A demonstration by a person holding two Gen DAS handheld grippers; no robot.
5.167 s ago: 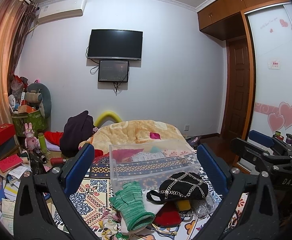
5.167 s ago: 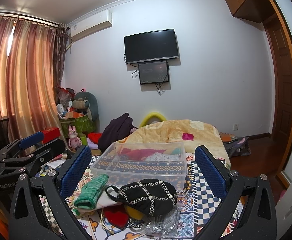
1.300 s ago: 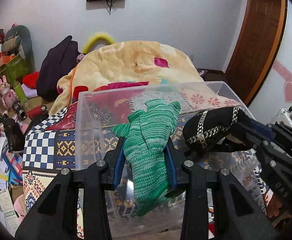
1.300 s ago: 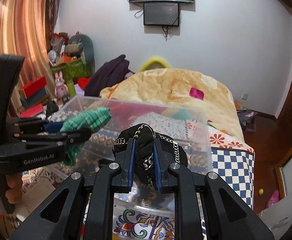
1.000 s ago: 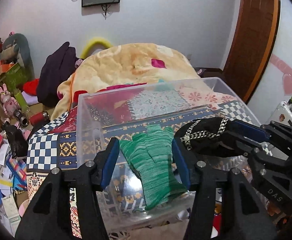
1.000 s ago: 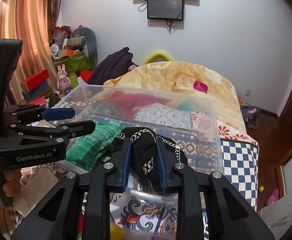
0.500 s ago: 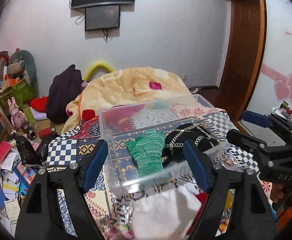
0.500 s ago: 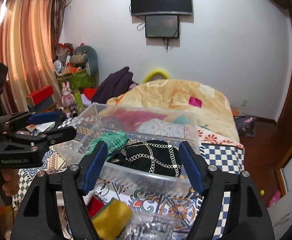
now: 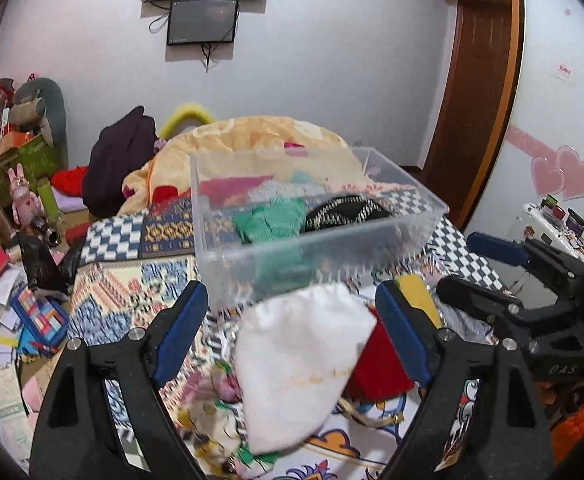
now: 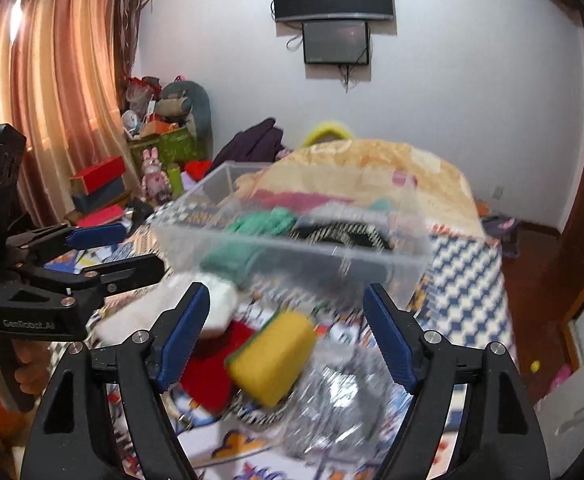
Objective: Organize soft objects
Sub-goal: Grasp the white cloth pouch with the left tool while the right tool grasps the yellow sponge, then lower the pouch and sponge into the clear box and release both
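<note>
Now our left gripper (image 9: 288, 332) spreads wide over the white sock (image 9: 299, 364) between its jaws, and our right gripper (image 10: 286, 336), equally spread and empty, frames the yellow sponge (image 10: 272, 356). We should descend squarely, pinch mid-fabric, then carry to the clear bin (image 9: 331, 248) just beyond.

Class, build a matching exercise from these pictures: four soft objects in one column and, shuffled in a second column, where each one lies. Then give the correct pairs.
Objects
1. green knitted glove
2. black chain-patterned bag
3. white cloth
4. yellow sponge

Places
A. on the bedspread, between the open fingers of the left hand-held gripper
B. inside the clear plastic bin, left part
C. on the bedspread, between the open fingers of the right hand-held gripper
D. inside the clear plastic bin, right part

Pairs: 1-B, 2-D, 3-A, 4-C
</note>
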